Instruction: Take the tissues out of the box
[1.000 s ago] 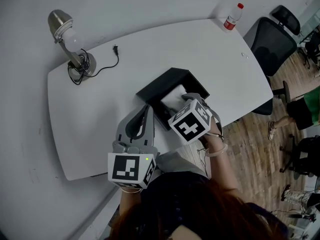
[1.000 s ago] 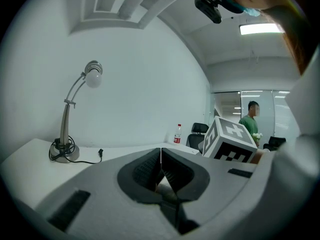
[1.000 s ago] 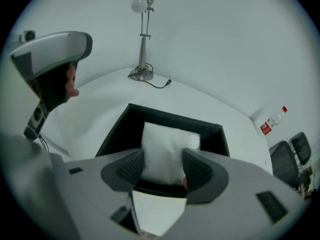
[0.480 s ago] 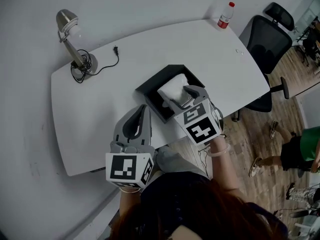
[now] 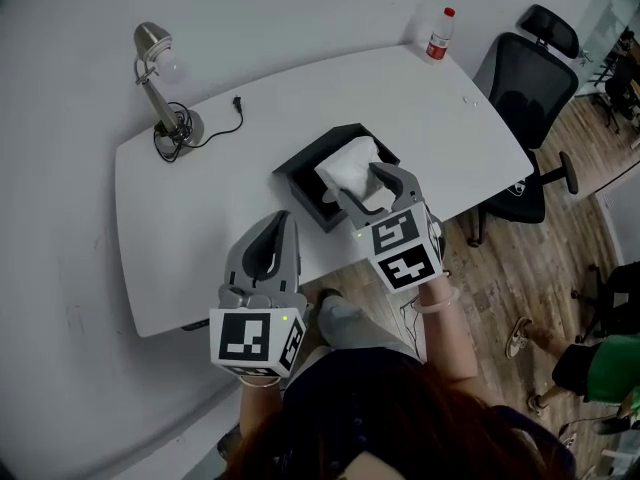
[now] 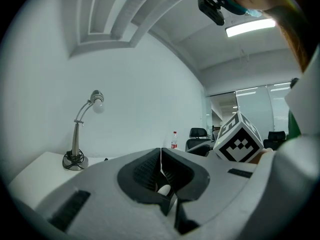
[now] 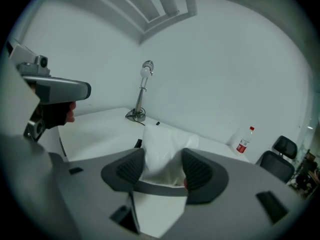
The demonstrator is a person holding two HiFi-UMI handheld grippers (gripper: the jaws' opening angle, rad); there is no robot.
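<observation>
White table (image 5: 200, 218) is standing against a pale wall, with a lamp (image 5: 160, 78) at the far left corner, a bottle (image 5: 437, 34) at the far right, and an office chair (image 5: 525, 78) beyond it. Near my edge the black box (image 5: 305, 173) is lying open.

My right tongs (image 5: 368, 190) are pinching the tissues (image 5: 350, 168) from both sides, the white stack filling the gap between the pads. My left tongs (image 5: 280, 223) are pressed together with nothing between them, and they are waiting over the near edge of the table, apart from the box.

I am judging that the task is about half done: the tissues are gripped and appear raised at the mouth of the box, over its right part. I cannot tell if their lower end is already free of it. Bringing them clear and putting them down is left.

In the right gripper view the tissues (image 7: 162, 154) are running lengthwise along the jaws, the free end pointing up and away from me, toward the lamp side.
</observation>
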